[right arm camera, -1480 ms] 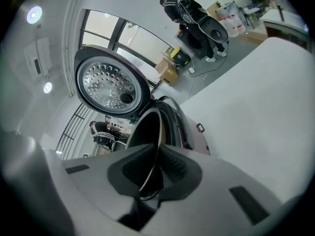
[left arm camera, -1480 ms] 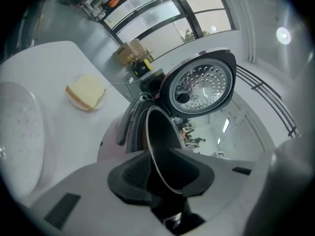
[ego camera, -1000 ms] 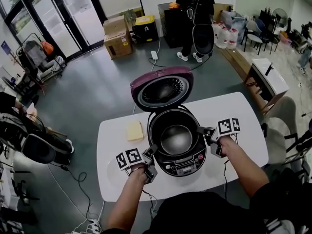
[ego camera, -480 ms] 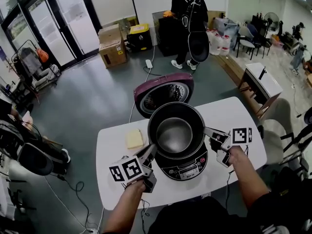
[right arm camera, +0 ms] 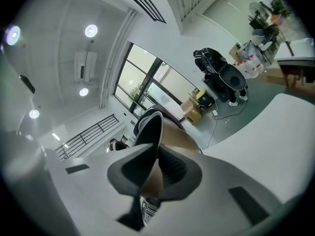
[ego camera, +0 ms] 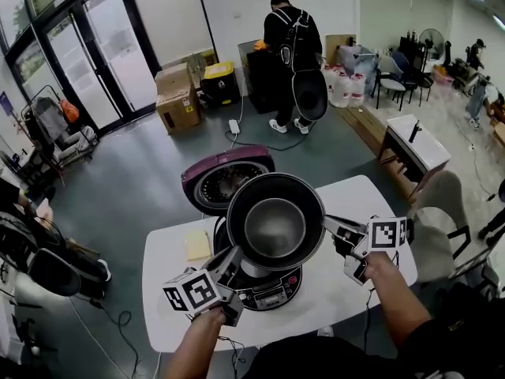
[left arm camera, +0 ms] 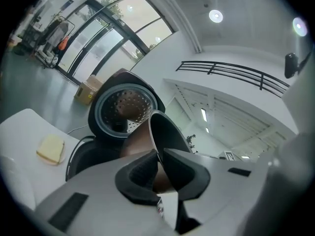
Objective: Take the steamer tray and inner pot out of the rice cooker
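Dark metal inner pot [ego camera: 274,227], round, mouth up: we hold it directly above the rice cooker [ego camera: 268,287], clear of the cooker's well.
Left gripper [ego camera: 234,256]: jaws clamped on the pot's rim, on the near-left side.
Right gripper [ego camera: 330,227]: jaws clamped on the rim opposite, at the right.
The pot hangs between the two grips, equally near each.
Maroon lid [ego camera: 225,181]: open, behind the cooker.
White table [ego camera: 355,283]: we judge that the surface right of the cooker suits the set-down.
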Demonstrator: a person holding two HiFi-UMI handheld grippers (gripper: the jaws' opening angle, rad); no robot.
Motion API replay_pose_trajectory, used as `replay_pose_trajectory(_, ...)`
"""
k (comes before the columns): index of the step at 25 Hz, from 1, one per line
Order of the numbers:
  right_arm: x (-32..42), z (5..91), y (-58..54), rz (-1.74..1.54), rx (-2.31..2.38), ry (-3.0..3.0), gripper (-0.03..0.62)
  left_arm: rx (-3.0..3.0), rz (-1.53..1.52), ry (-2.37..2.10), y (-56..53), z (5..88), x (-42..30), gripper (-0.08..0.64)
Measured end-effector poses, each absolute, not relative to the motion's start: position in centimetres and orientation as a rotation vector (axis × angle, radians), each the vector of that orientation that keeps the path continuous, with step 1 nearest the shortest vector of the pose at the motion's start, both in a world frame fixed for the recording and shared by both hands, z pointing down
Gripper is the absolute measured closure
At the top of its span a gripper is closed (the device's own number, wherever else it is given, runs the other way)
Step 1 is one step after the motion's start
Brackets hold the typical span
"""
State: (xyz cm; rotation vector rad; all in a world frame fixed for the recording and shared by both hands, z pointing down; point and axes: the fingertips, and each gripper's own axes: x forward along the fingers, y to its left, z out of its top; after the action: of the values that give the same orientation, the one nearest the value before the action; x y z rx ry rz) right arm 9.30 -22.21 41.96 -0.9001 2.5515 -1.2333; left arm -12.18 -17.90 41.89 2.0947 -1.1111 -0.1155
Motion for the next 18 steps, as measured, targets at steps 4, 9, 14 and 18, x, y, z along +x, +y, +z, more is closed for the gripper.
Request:
replay_pose_trajectory(4,14.1,42.2,-22.6,-1.227,-0.949,2.557,0.563,2.099,-0.132,-1.118,-18.4,41.8,-7.5,0.526)
replay_pose_trajectory(9,20.3,42.9,-22.9,-1.221,-1.009,2.527,0.563,2.083,-0.135,-1.083,-18.7,42.9,-1.2,0.525)
replay_pose_trajectory(14,26.2,44.5,-22.9,-1.248,-1.066,2.48,0.563,2.085,-0.085,-1.044,-19.1,44.8,4.8,0.522)
replay_pose_trajectory(18,30.1,46.4,-23.1,-1.255,-1.101,2.461,0.563,2.096,-0.04,-1.035,-19.6,46.4,8.4,0.518)
